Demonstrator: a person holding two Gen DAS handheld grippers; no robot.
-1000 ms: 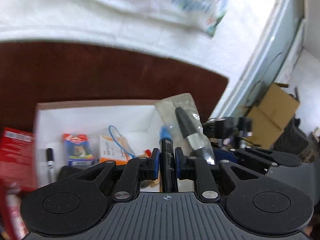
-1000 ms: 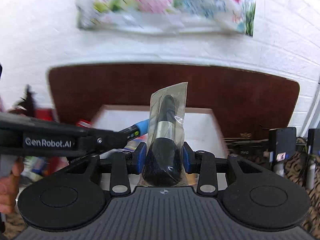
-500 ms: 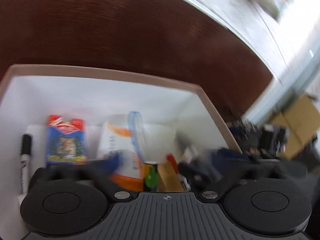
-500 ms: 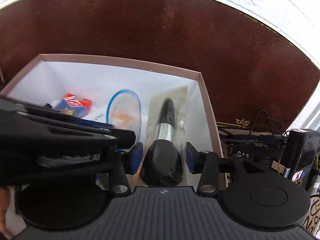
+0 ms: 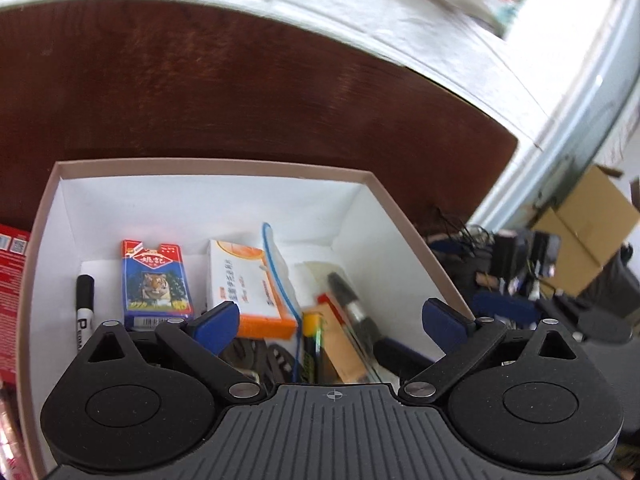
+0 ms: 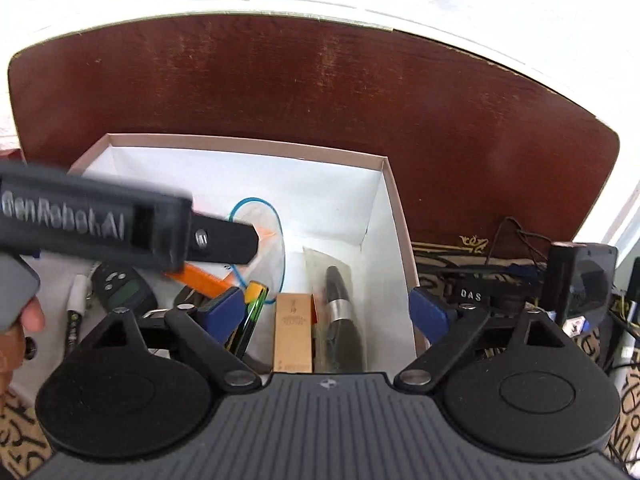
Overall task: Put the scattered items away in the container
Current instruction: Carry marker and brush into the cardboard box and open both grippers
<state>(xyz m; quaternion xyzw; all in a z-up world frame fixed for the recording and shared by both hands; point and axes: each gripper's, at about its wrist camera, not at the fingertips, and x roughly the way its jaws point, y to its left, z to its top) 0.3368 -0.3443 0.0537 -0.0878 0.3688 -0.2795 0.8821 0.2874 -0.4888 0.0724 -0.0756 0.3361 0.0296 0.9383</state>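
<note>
Tongs on both of your grippers stand wide apart and hold nothing. Your left gripper (image 5: 332, 322) hangs over the near part of the white cardboard box with the pinkish-brown rim (image 5: 216, 165), and your right gripper (image 6: 326, 306) hangs over its near right corner.

Inside that box you have the black makeup brush in its clear plastic sleeve (image 6: 340, 312) lying along the right wall, handle pointing to the far side. Just left of it lies the tan rectangular carton (image 6: 293, 330), touching the sleeve, and left of that the yellow-topped green battery (image 6: 252, 312), tilted. Farther left in the left wrist view sit the white and orange box inside a blue-edged zip bag (image 5: 248, 284), the blue card pack with a tiger picture (image 5: 156, 284) and the black-capped white marker (image 5: 83, 306) by the left wall. In the right wrist view a dark remote-like device with a small screen (image 6: 122, 286) lies near the left side, partly under your left gripper's grey body.

The box rests on the dark red-brown wooden table (image 6: 320, 92). A red packet (image 5: 10, 280) lies outside, just beside the left wall.
</note>
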